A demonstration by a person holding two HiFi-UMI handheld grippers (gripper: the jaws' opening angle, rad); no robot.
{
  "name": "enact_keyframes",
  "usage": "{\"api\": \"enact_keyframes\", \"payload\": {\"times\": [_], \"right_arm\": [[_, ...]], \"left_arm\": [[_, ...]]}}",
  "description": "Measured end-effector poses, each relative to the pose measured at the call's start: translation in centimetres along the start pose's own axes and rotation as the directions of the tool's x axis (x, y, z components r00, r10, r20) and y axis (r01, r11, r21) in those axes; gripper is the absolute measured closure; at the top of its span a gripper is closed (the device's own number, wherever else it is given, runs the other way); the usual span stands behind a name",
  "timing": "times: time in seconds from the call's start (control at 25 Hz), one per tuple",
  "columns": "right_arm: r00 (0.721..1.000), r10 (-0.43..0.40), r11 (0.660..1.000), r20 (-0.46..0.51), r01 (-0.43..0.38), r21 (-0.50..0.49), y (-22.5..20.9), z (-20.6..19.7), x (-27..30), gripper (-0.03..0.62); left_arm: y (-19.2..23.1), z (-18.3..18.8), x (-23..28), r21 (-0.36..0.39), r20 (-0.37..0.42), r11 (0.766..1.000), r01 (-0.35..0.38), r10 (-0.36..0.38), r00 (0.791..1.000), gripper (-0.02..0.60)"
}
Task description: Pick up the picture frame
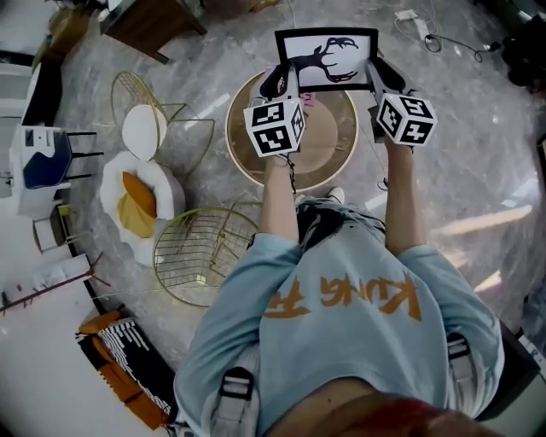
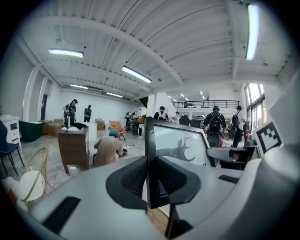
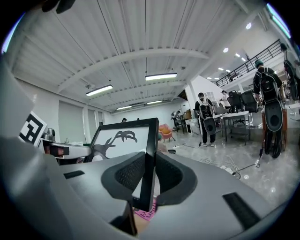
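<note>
A black picture frame [image 1: 326, 60] with a dark antler print on white hangs in the air above a round wooden table [image 1: 341, 145]. My left gripper [image 1: 284, 78] is shut on the frame's left edge, and my right gripper [image 1: 377, 72] is shut on its right edge. In the left gripper view the frame's black side [image 2: 151, 164] stands clamped between the two dark pads, with the picture [image 2: 180, 145] beyond. The right gripper view shows the frame's other side [image 3: 149, 173] pinched between the pads [image 3: 129, 176], picture [image 3: 119, 140] to the left.
Below the frame a pink card [image 3: 146, 214] lies on the round table. Two gold wire chairs [image 1: 198, 247] and a white seat with an orange cushion [image 1: 138, 198] stand to the left. A dark wooden cabinet [image 1: 153, 21] is at the top left. Several people stand far off in the hall.
</note>
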State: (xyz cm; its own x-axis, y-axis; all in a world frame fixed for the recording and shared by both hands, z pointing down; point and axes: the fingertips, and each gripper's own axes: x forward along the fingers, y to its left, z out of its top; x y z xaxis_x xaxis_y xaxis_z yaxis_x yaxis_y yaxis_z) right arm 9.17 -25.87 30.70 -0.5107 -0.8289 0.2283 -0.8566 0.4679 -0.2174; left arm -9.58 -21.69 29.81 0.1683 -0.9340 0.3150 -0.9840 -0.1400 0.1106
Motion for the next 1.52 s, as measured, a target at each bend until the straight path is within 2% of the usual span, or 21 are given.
{"api": "enact_keyframes", "payload": {"times": [0.2, 0.32, 0.44, 0.72, 1.52], "right_arm": [[0.997, 0.023, 0.999, 0.075, -0.020, -0.031, -0.8, 3.6, -0.2, 0.526], [0.994, 0.035, 0.999, 0.103, -0.030, -0.045, 0.4, 4.1, 1.1, 0.526], [0.992, 0.042, 0.998, 0.118, -0.037, -0.046, 0.5, 4.2, 1.7, 0.526], [0.988, 0.052, 0.997, 0.143, -0.043, -0.065, 1.4, 5.8, 0.9, 0.527], [0.987, 0.063, 0.993, 0.145, -0.047, -0.110, 1.9, 6.8, 0.2, 0.526]], "left_arm": [[-1.2, 3.4, 0.3, 0.024, 0.077, 1.000, 0.003, -0.005, 0.997, 0.502], [0.3, 3.9, 0.3, 0.039, 0.105, 0.999, -0.009, 0.005, 0.994, 0.502], [0.8, 4.1, 0.6, 0.062, 0.115, 0.998, -0.021, 0.013, 0.993, 0.502], [0.5, 5.4, -0.8, 0.064, 0.140, 0.998, -0.024, 0.015, 0.990, 0.502], [0.4, 5.5, -1.6, 0.030, 0.156, 0.999, -0.017, 0.012, 0.988, 0.502]]}}
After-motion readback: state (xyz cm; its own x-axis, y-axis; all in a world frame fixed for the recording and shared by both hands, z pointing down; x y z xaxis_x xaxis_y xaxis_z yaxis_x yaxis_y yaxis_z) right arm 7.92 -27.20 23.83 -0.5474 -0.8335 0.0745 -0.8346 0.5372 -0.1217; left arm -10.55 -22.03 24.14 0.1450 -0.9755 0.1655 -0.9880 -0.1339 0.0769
